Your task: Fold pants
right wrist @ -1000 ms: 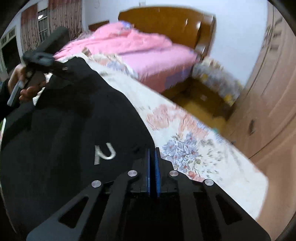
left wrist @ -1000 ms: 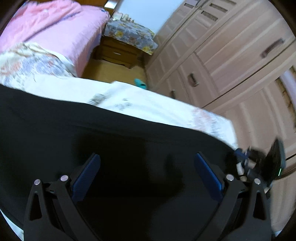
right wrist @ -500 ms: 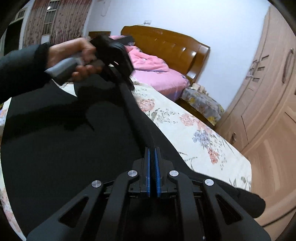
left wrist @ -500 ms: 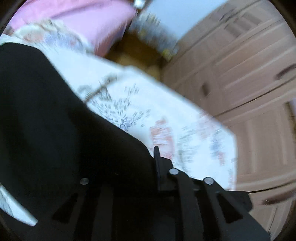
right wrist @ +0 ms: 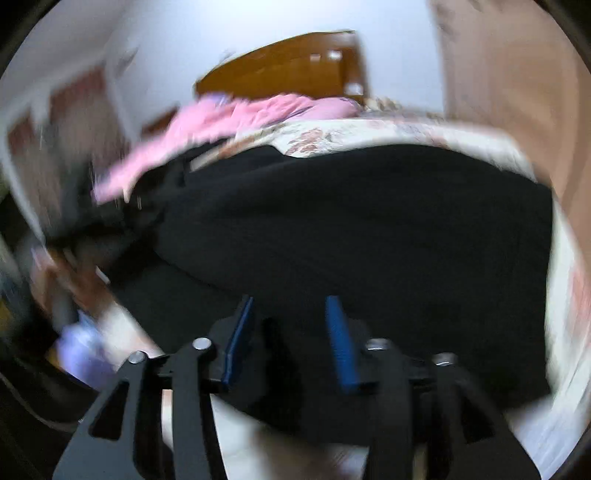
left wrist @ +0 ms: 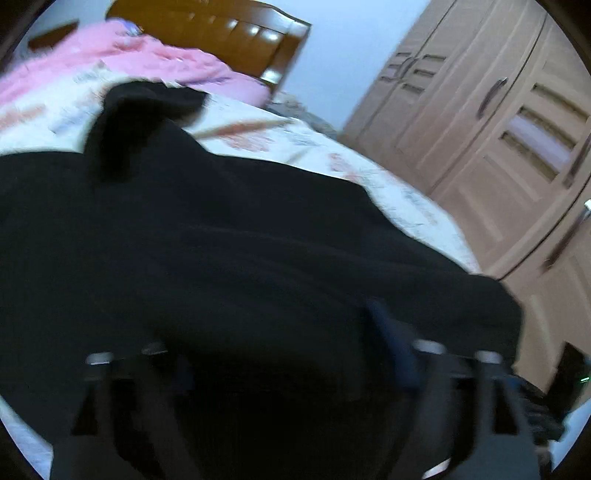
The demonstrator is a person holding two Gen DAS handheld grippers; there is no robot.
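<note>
Although both wrist views are smeared with motion blur, the black fabric pants [left wrist: 229, 258] can be seen spread across the bed's white floral-print bedspread [left wrist: 406, 192], filling most of each picture. In the left wrist view a narrower dark part of the pants reaches up toward the pink quilt [left wrist: 122, 62] that lies bunched near the brown wooden headboard [left wrist: 229, 29], and the pants' right edge ends close to the side of the bed that faces the light wooden wardrobe [left wrist: 498, 122] with its dark handles.

The left claw [left wrist: 284, 354] sits low over the cloth with its jaws spread wide; one blue pad shows on the right, the other side is lost in blur and dark fabric, and nothing is gripped between them. Whether its fingertips touch the cloth I cannot tell.

In the right wrist view the right claw [right wrist: 291, 314] stands parted, its two blue pads [right wrist: 340, 339] set apart with only black cloth seen beyond the gap; it has hold of nothing. It hovers at the near edge of the pants [right wrist: 369, 229], where white bedspread [right wrist: 369, 136] shows beneath and at the far side. A blurred hand [right wrist: 74, 280] appears at the left edge.
</note>
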